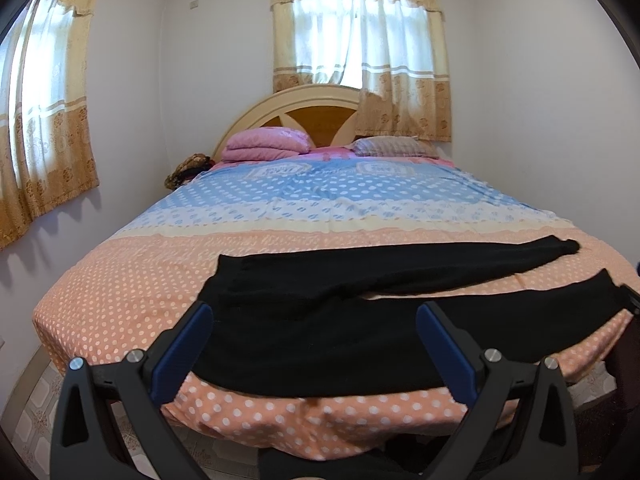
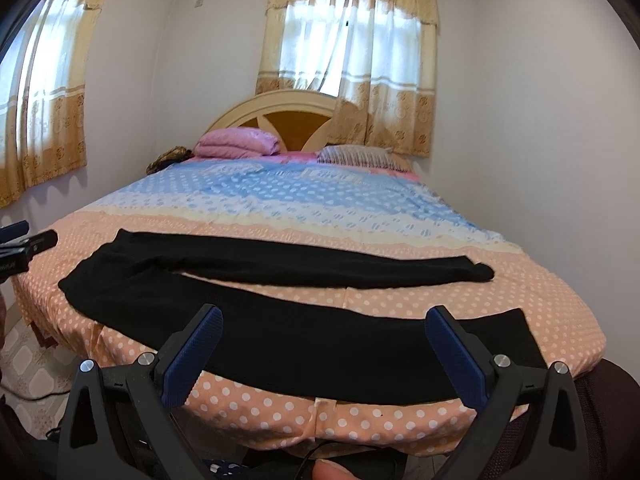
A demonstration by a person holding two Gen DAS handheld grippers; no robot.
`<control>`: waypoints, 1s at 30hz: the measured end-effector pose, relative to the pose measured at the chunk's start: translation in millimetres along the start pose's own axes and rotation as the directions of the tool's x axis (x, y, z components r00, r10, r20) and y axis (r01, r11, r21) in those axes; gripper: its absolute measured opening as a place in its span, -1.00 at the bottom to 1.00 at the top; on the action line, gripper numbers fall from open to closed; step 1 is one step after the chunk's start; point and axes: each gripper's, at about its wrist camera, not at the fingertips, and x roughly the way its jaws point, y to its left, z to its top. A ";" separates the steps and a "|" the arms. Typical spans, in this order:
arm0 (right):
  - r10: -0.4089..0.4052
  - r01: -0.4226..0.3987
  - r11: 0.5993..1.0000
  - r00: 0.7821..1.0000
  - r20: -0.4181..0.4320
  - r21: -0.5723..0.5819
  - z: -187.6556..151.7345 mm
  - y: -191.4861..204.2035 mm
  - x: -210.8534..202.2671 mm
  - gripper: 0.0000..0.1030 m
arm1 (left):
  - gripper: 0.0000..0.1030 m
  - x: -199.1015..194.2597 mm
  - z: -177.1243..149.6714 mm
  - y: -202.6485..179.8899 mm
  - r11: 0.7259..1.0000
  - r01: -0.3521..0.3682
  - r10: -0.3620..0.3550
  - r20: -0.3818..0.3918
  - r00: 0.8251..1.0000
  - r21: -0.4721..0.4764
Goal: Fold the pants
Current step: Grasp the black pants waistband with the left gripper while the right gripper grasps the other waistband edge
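Nearest: left gripper, jaws wide apart, empty, held short of the bed's foot edge over the pants' waist end. Right gripper, jaws likewise spread, empty, facing the near leg toward its cuff.

Next: pants, black, soft knit, laid crosswise on the bed at its foot. Waist to the left, legs splayed to the right in a narrow V; the near leg runs along the mattress edge, the far leg lies flat beyond it.

Risks, as judged: the near leg sits so close to the edge that a careless pull could drag it off; thin cloth may bunch, or the polka-dot sheet may be pinched with it.

Far: pillows, headboard, curtained windows.
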 end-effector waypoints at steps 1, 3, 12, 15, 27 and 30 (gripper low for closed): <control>0.006 -0.006 1.000 1.000 -0.004 0.003 -1.0 -4.0 6.0 0.98 | 1.00 8.3 0.9 6.5 1.000 -0.022 0.022 -0.001 1.000 0.000; 0.006 -0.006 1.000 1.000 -0.012 0.004 -2.8 -9.3 15.9 0.98 | 1.00 31.1 6.1 25.8 0.996 -0.084 0.084 -0.012 0.996 0.000; -0.060 0.073 0.995 0.983 -0.172 0.071 -3.2 -60.4 87.9 0.98 | 1.00 169.1 29.1 107.5 0.988 -0.155 0.150 -0.197 0.969 -0.008; -0.075 0.092 0.993 0.973 -0.218 0.068 1.8 -75.0 113.5 0.98 | 1.00 209.0 32.9 122.3 0.990 -0.134 0.119 -0.261 0.958 -0.040; -0.120 0.150 0.986 0.944 -0.308 0.073 16.5 -123.9 178.1 0.72 | 0.21 324.8 30.5 145.8 0.996 -0.069 0.040 -0.413 0.910 -0.056; -0.128 0.162 0.983 0.939 -0.320 0.081 20.9 -140.8 189.8 0.63 | 0.08 332.9 23.3 151.4 0.994 -0.037 -0.014 -0.441 0.897 -0.107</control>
